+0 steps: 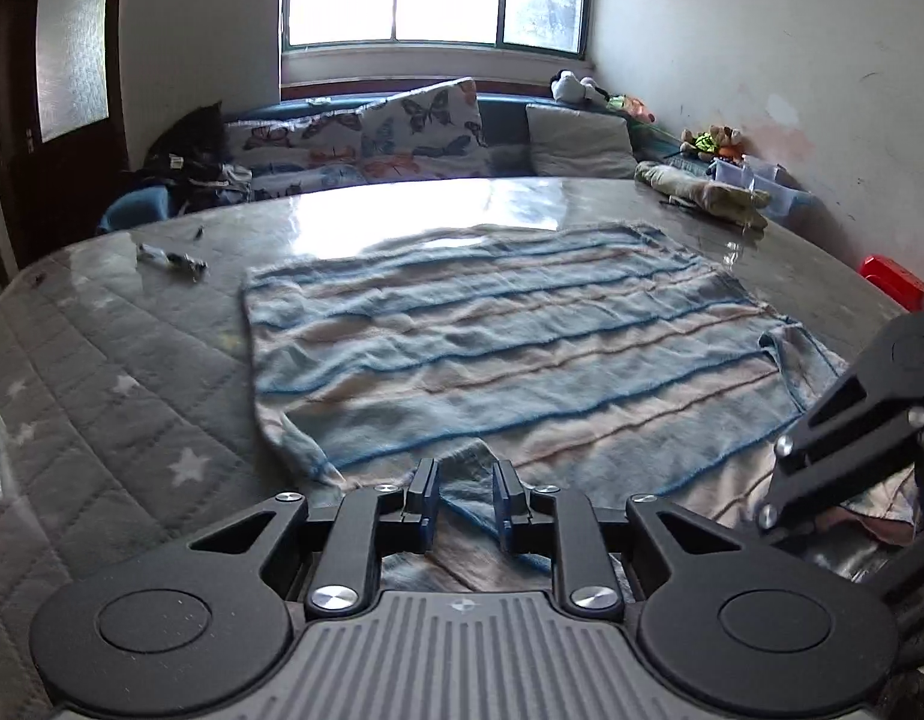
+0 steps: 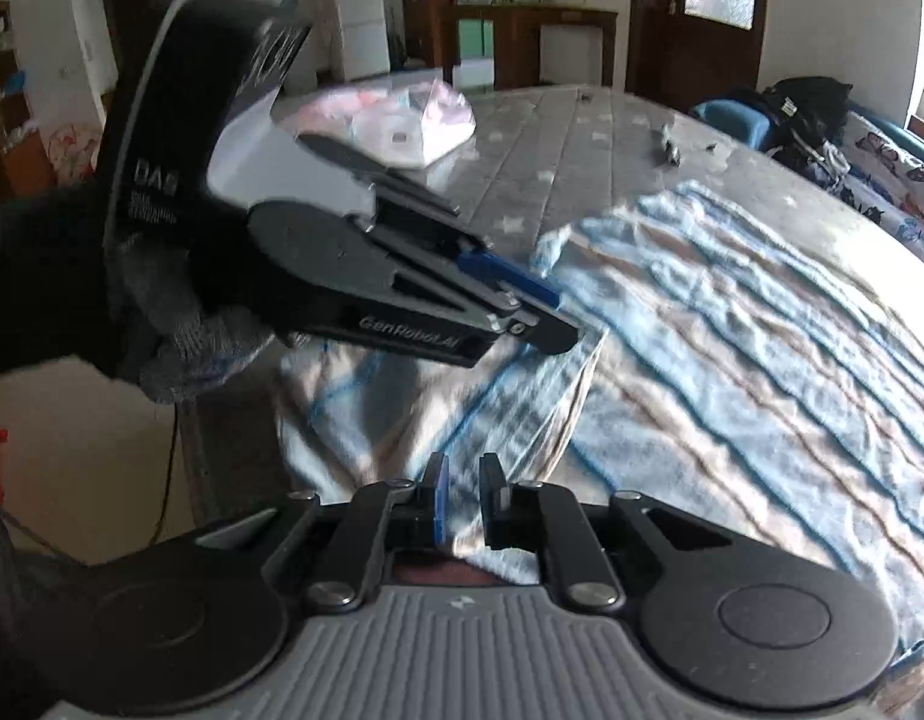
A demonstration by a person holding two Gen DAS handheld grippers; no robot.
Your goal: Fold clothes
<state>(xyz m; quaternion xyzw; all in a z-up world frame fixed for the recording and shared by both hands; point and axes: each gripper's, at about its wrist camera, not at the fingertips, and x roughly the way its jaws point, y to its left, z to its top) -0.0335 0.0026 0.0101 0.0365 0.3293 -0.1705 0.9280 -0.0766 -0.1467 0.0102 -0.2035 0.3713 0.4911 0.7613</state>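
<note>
Left wrist view: nearest, the left gripper (image 1: 465, 495) pinches a raised fold of the striped towel (image 1: 492, 336); at near right, the right gripper (image 2: 465, 501) nips its near edge. Farther off, the towel lies flat on the glossy table (image 1: 402, 204). Folding seems barely begun.

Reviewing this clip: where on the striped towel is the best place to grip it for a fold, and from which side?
Grip the striped towel along its near hem, one corner per gripper, coming from the near table edge. It lies flat with that edge nearest; the left gripper and right gripper are each closed on it there.
</note>
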